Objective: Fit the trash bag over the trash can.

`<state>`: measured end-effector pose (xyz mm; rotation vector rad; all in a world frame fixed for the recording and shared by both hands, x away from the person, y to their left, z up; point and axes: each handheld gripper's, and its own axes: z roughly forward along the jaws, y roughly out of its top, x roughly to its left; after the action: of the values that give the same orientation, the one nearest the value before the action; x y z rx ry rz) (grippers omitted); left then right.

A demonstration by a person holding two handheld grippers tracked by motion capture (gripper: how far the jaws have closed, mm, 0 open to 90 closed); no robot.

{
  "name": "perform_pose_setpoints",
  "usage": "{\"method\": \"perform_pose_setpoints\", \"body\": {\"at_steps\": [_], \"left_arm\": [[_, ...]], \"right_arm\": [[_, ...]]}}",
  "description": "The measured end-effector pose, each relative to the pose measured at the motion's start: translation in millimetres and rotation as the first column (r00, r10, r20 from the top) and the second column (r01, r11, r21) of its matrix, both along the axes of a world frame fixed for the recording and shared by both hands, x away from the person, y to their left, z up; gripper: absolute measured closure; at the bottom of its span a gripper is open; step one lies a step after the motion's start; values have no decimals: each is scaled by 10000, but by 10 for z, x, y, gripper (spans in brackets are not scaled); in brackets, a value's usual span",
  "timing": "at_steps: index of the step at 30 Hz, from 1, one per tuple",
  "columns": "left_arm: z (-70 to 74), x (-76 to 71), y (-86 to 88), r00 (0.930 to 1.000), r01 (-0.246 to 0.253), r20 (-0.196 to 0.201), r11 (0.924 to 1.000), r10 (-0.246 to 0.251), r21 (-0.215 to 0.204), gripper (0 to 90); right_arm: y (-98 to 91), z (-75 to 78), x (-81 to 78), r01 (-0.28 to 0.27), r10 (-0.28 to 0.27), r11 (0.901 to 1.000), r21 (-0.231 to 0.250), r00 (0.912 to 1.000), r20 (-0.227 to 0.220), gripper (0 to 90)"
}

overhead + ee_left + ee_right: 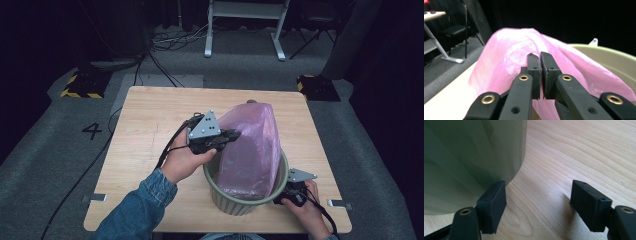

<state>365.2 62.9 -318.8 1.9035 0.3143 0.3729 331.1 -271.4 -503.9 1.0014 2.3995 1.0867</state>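
Left gripper [541,56] jaws clamped on glossy pink bag [250,145]; right gripper [539,195] jaws apart.

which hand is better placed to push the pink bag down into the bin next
Left, probably: the left tongs are shut against the pink bag, while the right tongs stand open beside the bin.

A black "4" is marked on the grey floor [50,150].

Left tongs [231,135] pinched shut, right tongs [281,199] spread wide.
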Motion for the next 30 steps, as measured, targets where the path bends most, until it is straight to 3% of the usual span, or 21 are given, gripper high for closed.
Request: {"method": "perform_pose_setpoints", "body": {"at_steps": [10, 15, 17, 18, 19, 20, 21, 25, 30], "left_arm": [[-169, -85, 115, 9983, 174, -560, 9986, -146, 498, 870], [-212, -78, 191, 9937, 288, -1094, 9990, -248, 351, 843], [-223, -87, 214, 9931, 188, -1162, 9991, -141, 386, 784], [-226, -97, 219, 9926, 89, -1215, 9994, -48, 327, 663], [-228, -111, 229, 9923, 11, -1236, 9996, 25, 289, 663], [-234, -136, 238, 9925, -74, -1216, 9996, 109, 289, 590], [-244, -168, 252, 9937, -181, -1097, 9994, 210, 279, 447], [-277, -280, 366, 9935, -660, -937, 9976, 640, -184, 344], [-247, -320, 459, 9916, -1099, -739, 9928, 1061, -487, 296]], "right_arm": [[-8, 2, 3, -154, 154, 9999, -29, 9999, 22, 290], [-42, 85, -10, -486, 488, 9984, -282, 9988, 60, 338], [-74, 164, -21, -494, 496, 9987, -127, 9987, 137, 342], [-110, 256, -29, -445, 445, 9990, 10, 9988, 227, 343], [-110, 256, -29, -445, 445, 9990, 10, 9988, 227, 343], [-129, 304, -31, -435, 434, 9991, 17, 9986, 316, 345], [-165, 399, -34, -413, 411, 9991, 24, 9981, 468, 352], [-227, 532, -25, -428, 419, 9990, 163, 9979, 488, 358], [-293, 701, 12, -360, 352, 9993, 125, 9975, 609, 359]]}}
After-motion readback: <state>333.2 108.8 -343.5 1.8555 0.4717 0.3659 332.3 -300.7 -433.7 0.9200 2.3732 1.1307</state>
